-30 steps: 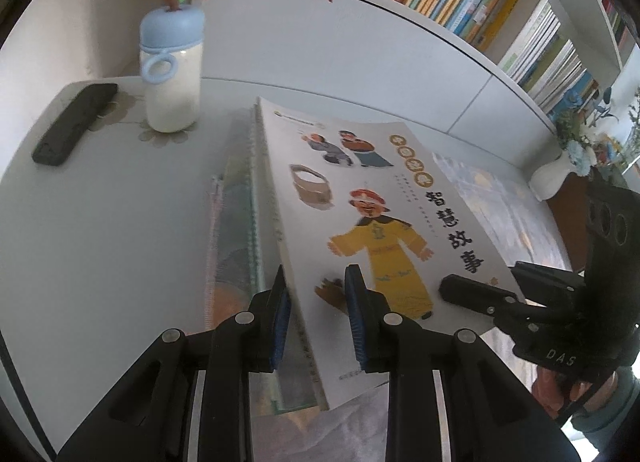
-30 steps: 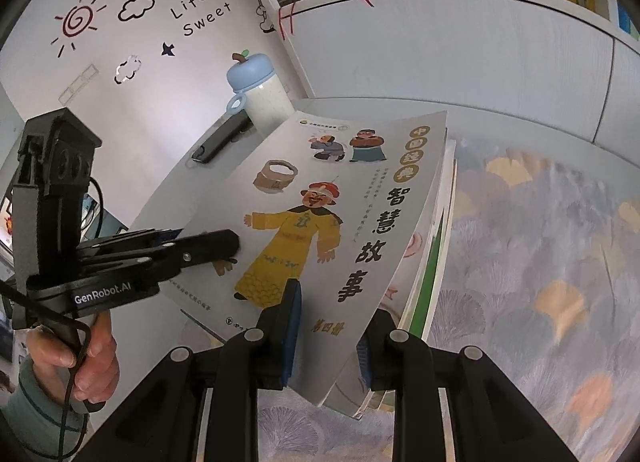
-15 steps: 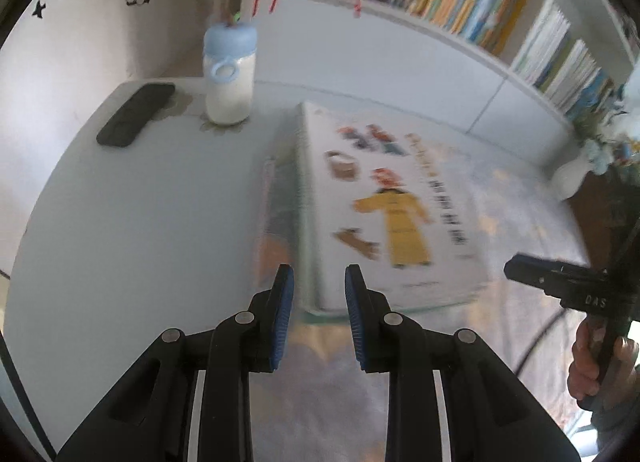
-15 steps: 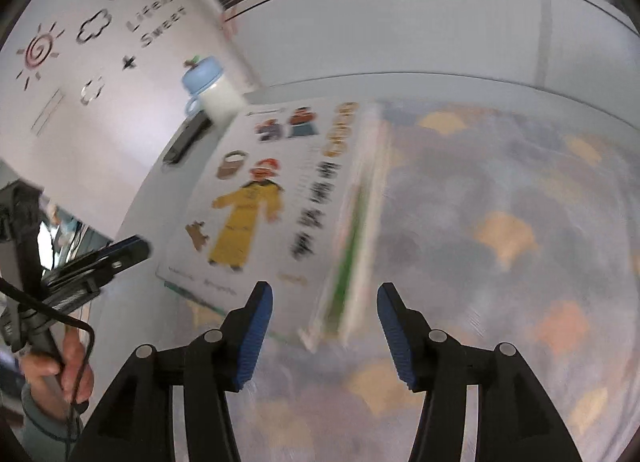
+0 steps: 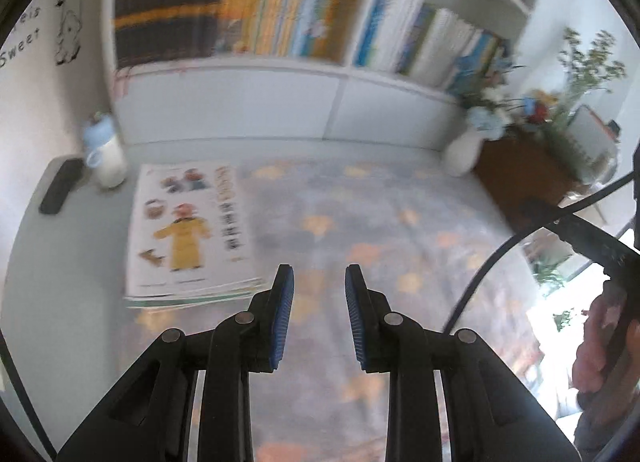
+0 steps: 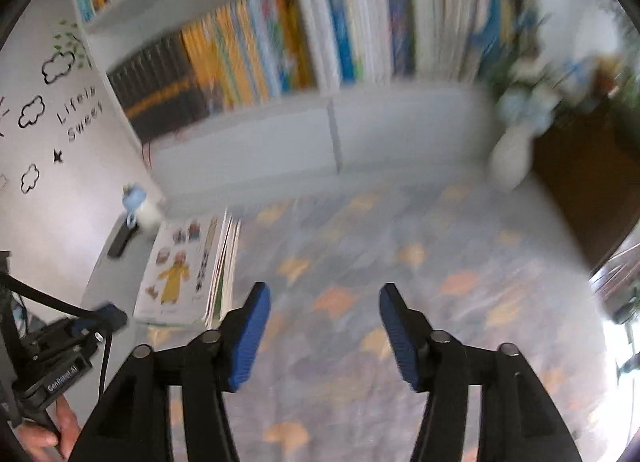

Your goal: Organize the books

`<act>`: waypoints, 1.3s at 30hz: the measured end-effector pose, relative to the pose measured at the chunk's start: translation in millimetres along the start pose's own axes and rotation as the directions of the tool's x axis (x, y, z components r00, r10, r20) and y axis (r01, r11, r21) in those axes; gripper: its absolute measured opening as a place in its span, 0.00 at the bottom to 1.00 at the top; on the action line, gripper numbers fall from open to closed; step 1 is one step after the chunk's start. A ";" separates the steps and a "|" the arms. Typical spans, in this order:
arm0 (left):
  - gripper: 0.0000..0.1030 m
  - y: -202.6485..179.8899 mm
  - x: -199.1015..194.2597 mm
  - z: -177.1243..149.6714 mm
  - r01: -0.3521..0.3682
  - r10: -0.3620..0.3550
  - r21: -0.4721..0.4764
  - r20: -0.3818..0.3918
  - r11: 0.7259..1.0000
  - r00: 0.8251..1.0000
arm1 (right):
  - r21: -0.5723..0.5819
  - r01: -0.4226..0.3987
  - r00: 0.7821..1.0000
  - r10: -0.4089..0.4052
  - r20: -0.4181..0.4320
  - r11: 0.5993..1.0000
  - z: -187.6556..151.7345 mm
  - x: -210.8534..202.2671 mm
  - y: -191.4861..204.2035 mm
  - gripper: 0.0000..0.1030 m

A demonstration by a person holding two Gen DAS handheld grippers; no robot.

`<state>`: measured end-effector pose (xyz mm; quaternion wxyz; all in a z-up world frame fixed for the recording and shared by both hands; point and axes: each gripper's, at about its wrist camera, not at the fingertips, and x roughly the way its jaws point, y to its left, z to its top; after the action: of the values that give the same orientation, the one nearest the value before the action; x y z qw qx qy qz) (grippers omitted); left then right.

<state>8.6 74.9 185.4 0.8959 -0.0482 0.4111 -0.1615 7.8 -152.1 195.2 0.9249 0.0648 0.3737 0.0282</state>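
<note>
Book stack (image 5: 188,234) lies flat on the worktop (image 5: 60,302), just right of the bottle (image 5: 105,157). Left gripper (image 5: 319,294) and right gripper (image 6: 325,326) both parted, empty, above the patterned cloth (image 5: 380,246). Thin, floppy, glossy covers likely slip; pinch the whole stack at the near edge.

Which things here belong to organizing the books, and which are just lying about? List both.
Job: stack of books, shelved books, left gripper, right gripper, both with open jaws.
Lying about: bottle, black case, flower vase.
</note>
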 end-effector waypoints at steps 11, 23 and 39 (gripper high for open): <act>0.77 -116.5 -48.7 1.9 -0.279 0.268 0.025 0.209 0.960 0.940 | -0.009 0.047 0.998 -0.047 0.051 0.999 -18.1 -79.6 -60.9 0.79; 1.00 -150.7 -69.1 0.1 -0.358 0.341 0.024 0.249 0.933 0.906 | -0.072 0.072 0.995 -0.067 0.075 0.995 -23.2 -102.3 -74.5 0.79; 1.00 -111.6 -57.7 -10.6 -0.393 0.391 -0.016 0.150 0.919 0.908 | -0.102 0.035 0.999 -0.036 -0.011 0.994 -31.2 -65.8 -47.2 0.79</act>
<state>-62.4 -10.9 244.5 0.9387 0.0299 0.3428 0.0227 -61.1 -202.4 211.6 0.9248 0.0107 0.3790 0.0312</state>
